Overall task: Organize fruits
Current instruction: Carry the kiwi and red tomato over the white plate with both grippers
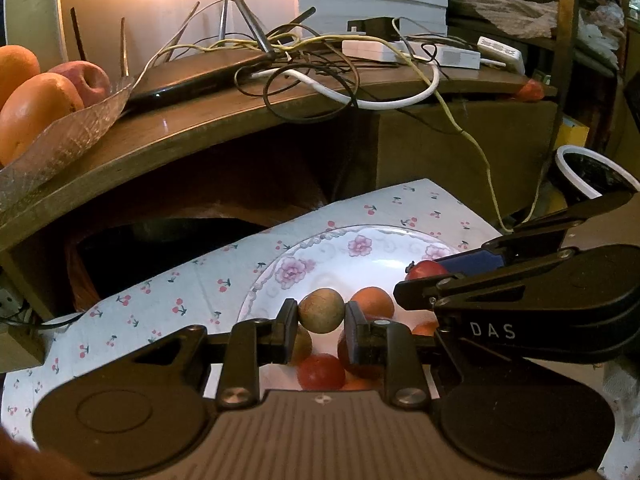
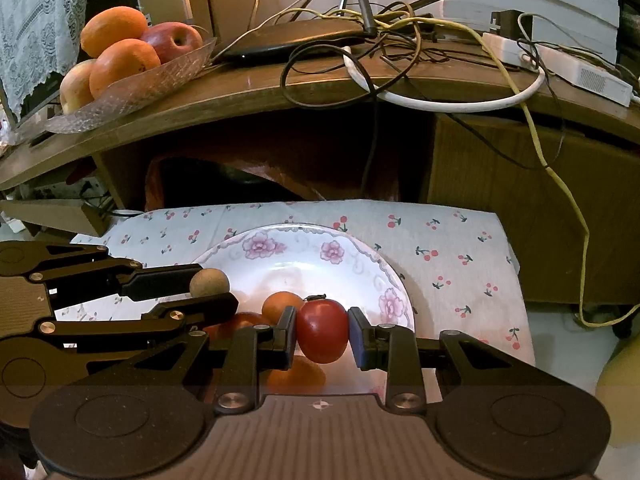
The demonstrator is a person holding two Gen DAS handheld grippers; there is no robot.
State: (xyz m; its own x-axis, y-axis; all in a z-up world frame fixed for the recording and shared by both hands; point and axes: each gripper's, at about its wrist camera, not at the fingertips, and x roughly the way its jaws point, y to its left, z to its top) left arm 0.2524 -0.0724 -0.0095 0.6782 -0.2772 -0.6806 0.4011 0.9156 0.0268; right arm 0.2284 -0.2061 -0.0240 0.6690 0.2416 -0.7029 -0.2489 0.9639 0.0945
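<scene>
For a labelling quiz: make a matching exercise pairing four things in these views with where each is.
Things:
1. brown round fruit
2. red fruit
3. red apple
4. white cable

Places:
A. in the glass dish on the wooden shelf
B. between the right gripper pads
C. looped over the shelf edge
D. between the left gripper pads

Pairs: 1-D, 2-B, 3-A, 4-C
</scene>
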